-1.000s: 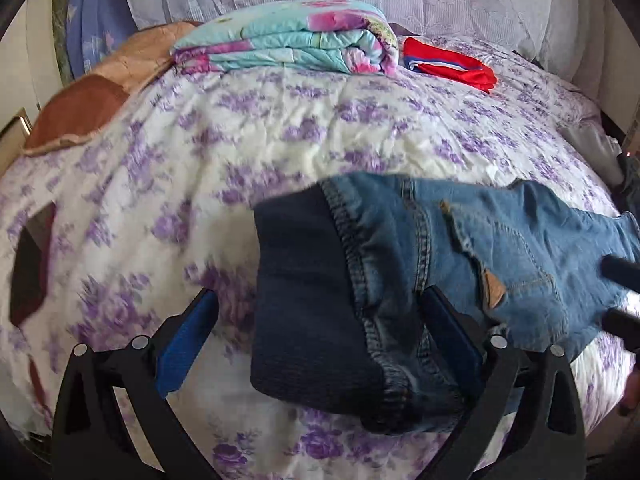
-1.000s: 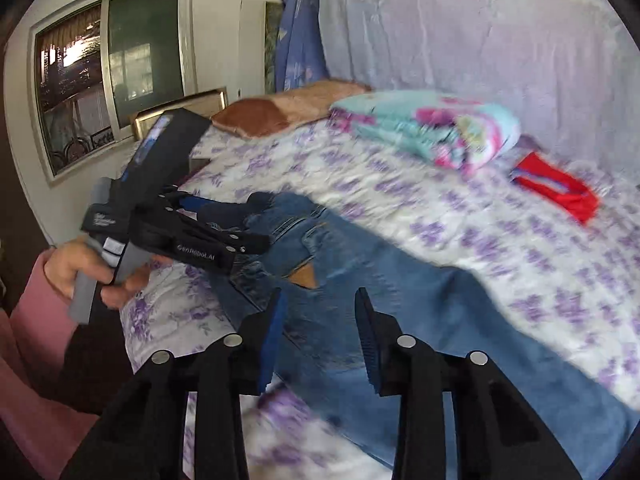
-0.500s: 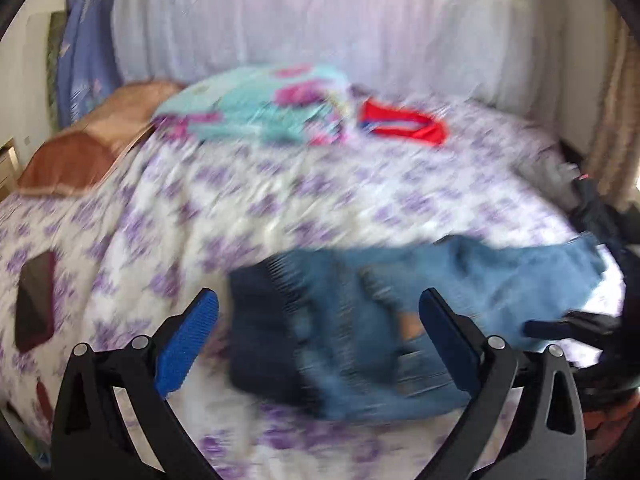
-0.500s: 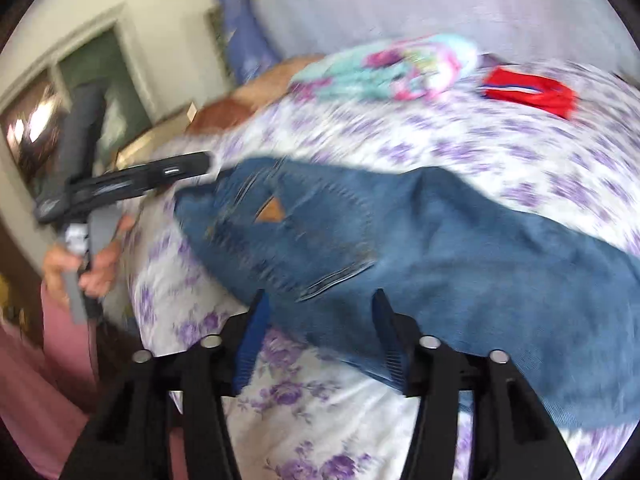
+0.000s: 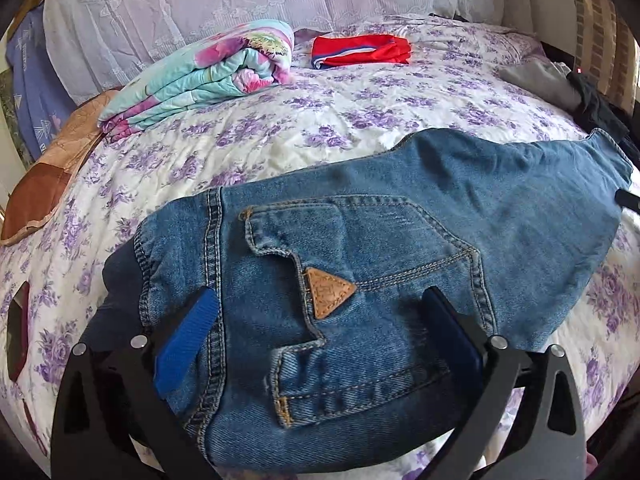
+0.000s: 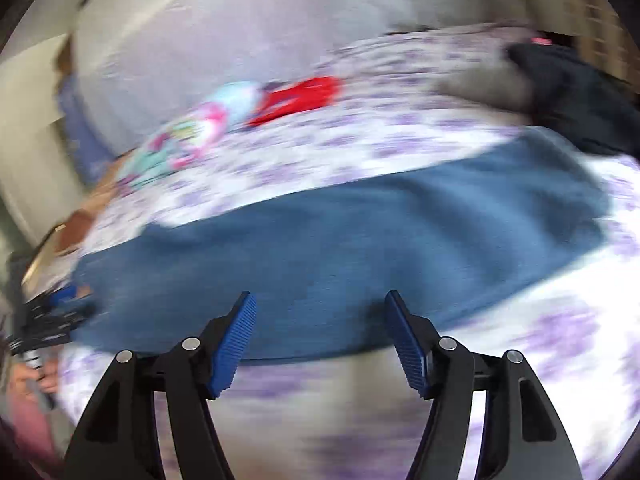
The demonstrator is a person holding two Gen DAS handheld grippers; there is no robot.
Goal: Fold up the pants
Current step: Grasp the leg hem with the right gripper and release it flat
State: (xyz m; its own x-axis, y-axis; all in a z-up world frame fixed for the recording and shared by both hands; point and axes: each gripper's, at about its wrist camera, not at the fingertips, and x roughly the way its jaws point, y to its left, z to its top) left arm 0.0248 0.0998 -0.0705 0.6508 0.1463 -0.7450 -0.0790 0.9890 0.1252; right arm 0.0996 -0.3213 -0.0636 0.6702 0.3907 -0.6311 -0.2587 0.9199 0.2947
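Note:
Blue denim pants (image 5: 360,248) lie flat across the floral bedspread, waist with its dark navy band at the left, back pocket and tan triangular patch facing up, legs running right. My left gripper (image 5: 320,304) is open, its jaws wide apart over the waist and pocket area. In the blurred right wrist view the pants (image 6: 340,240) stretch across the bed. My right gripper (image 6: 320,304) is open and empty at the near edge of the legs. The left gripper (image 6: 52,320) shows at the far left there.
A folded floral quilt (image 5: 200,76) and a red garment (image 5: 360,50) lie at the back of the bed (image 5: 340,120). A brown pillow (image 5: 44,188) is at the left. Grey and dark clothes (image 5: 560,84) are piled at the right edge.
The pants went from hanging bunched in the left gripper's jaws to lying spread on the bed. My right gripper opened wider and swung right along the legs.

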